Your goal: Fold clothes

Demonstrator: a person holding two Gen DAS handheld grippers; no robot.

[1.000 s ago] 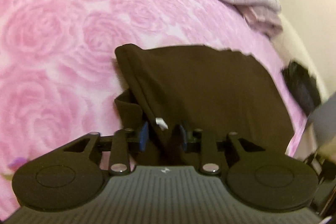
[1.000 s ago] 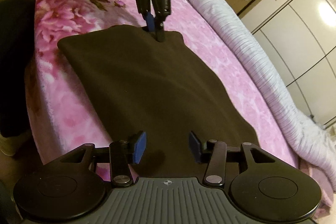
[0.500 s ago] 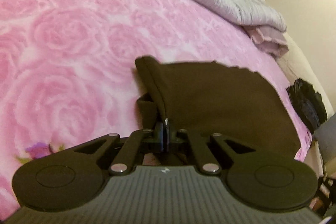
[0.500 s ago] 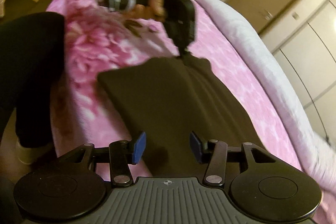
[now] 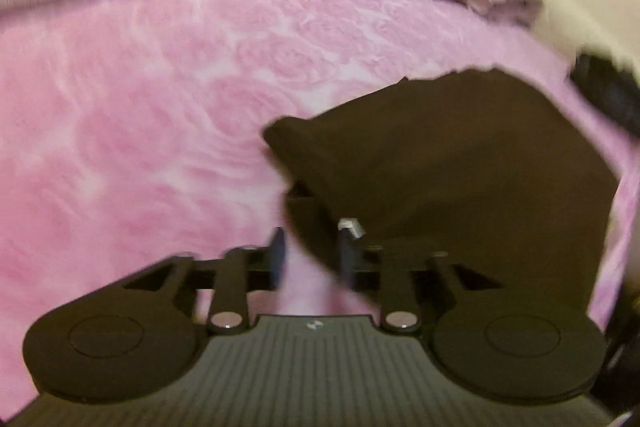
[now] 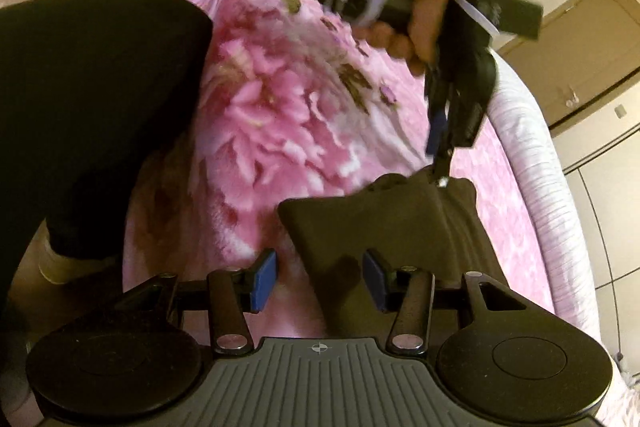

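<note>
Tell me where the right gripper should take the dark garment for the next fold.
Probably the near corner of the dark garment, approached from the bed's near edge. It lies flat on the pink blanket, just ahead of the right gripper, whose open fingers already straddle it.

Two wrist fisheyes, close above a pink rose-patterned bed blanket (image 5: pixel 160 115)

Each looks steeply down along its own fingers; both share the folded dark brown garment (image 5: pixel 460 163) (image 6: pixel 380 223), seen from opposite ends, and the right view also catches the left gripper (image 6: pixel 438 163).
</note>
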